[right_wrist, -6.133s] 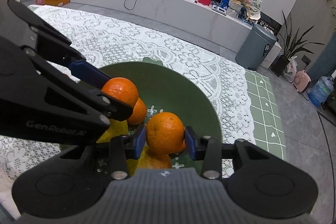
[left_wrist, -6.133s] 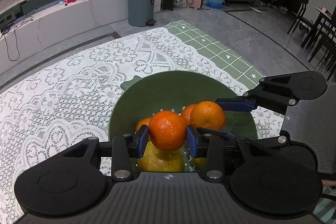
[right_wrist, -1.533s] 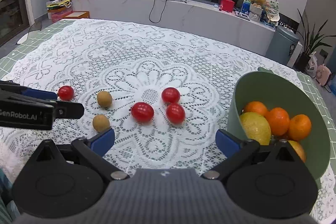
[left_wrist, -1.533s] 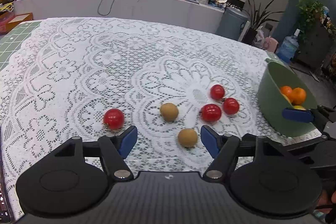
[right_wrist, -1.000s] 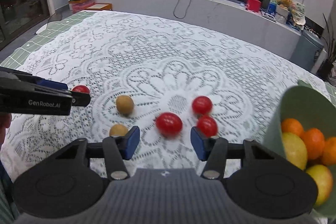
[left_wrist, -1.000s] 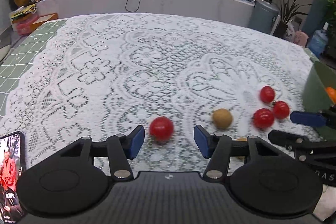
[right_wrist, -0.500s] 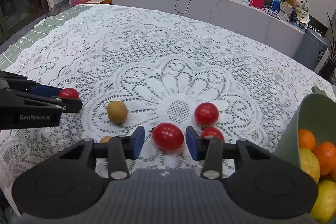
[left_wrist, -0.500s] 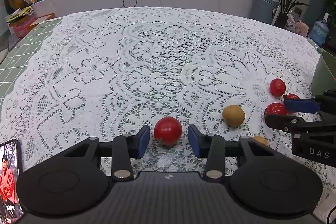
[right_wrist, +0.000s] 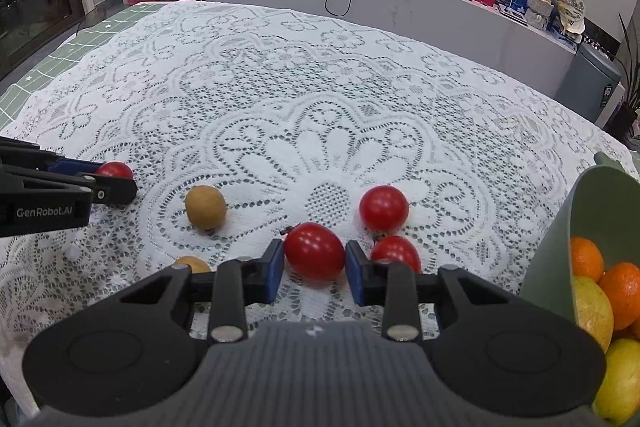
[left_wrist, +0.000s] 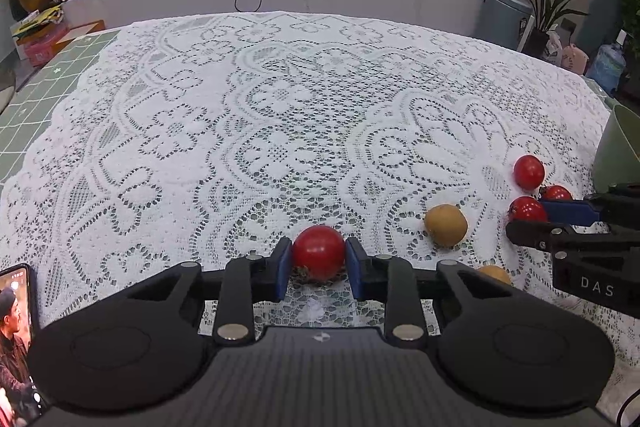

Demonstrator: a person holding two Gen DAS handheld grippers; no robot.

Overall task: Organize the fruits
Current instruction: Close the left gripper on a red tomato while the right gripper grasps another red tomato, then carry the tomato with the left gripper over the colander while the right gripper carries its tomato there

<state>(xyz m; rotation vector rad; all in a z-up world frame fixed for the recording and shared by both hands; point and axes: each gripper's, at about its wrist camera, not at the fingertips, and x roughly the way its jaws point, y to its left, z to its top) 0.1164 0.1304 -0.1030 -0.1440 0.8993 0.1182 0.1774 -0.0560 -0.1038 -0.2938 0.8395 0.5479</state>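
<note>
Left gripper (left_wrist: 319,262): jaws closed to tomato width, blue pads touching both sides of a red tomato (left_wrist: 319,251) that sits on the lace tablecloth (left_wrist: 280,131). The right wrist view shows the same gripper (right_wrist: 116,183) from the side, tomato tip (right_wrist: 114,170) poking out past the pads.

Right gripper (right_wrist: 314,269): jaws narrowed around a second tomato (right_wrist: 315,251); pads against its sides or just short of touching, contact hard to confirm. It rests on the cloth.

Just right of that gripper, a third tomato (right_wrist: 395,251) partly hidden behind the right pad; a fourth tomato (right_wrist: 384,207) just beyond it, near but apart.

Left of the right gripper: a brown kiwi-like fruit (right_wrist: 205,207) loose on the cloth, and another brown fruit (right_wrist: 192,264) half hidden behind the gripper body. Both well apart from the bowl.

Green bowl (right_wrist: 560,227) at the right edge of the surface, tilted view into it: oranges (right_wrist: 586,259) at the top, yellow lemon-like fruits (right_wrist: 592,307) below, piled touching each other. Exact count unclear, cropped by the frame.

Phone (left_wrist: 16,339) with lit screen at the bottom left of the left wrist view. Grey bin (left_wrist: 506,13) on the floor beyond the surface.
</note>
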